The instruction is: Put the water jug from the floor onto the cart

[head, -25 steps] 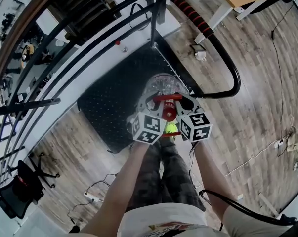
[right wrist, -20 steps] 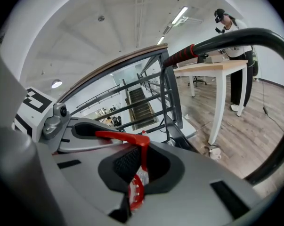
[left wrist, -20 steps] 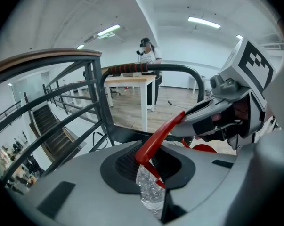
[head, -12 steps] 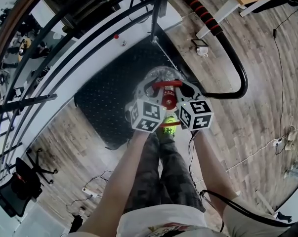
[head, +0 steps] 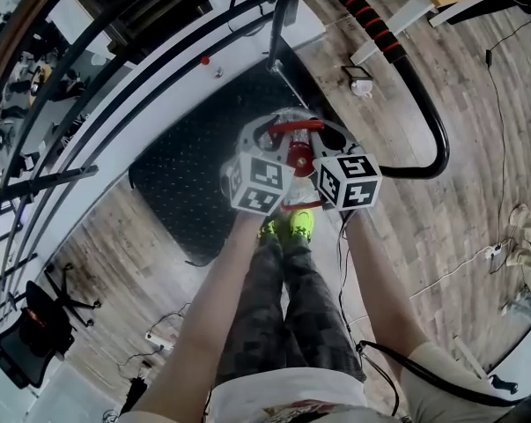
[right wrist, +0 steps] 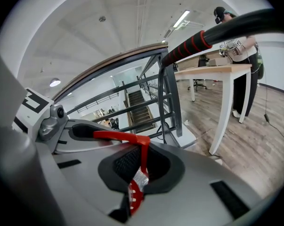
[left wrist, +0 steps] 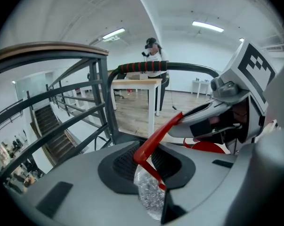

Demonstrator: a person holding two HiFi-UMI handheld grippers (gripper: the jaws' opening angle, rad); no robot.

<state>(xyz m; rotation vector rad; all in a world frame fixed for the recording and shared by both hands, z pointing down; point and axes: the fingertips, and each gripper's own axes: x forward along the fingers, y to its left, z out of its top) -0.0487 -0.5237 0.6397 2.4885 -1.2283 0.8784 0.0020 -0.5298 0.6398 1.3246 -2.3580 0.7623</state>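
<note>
— What does the head view give that the gripper views lack?
— The layout. From 9 o'clock: the railing (head: 115, 86), the cart's black deck (head: 195, 183), then the left gripper (head: 267, 137) and the right gripper (head: 321, 137). Each has its fingers clamped on the red handle (head: 296, 127) of the water jug (head: 287, 115). The jug is over the deck, near its 3 o'clock edge; whether it touches can't be told.
— And the gripper views?
— The left shows a table (left wrist: 137, 82) and a standing person (left wrist: 152, 55) at 12 o'clock; the right shows a staircase (right wrist: 134, 102).
— Room to move?
— Bare deck toward 9 o'clock; the push bar (head: 364, 14) curves close at 3 o'clock.
</note>
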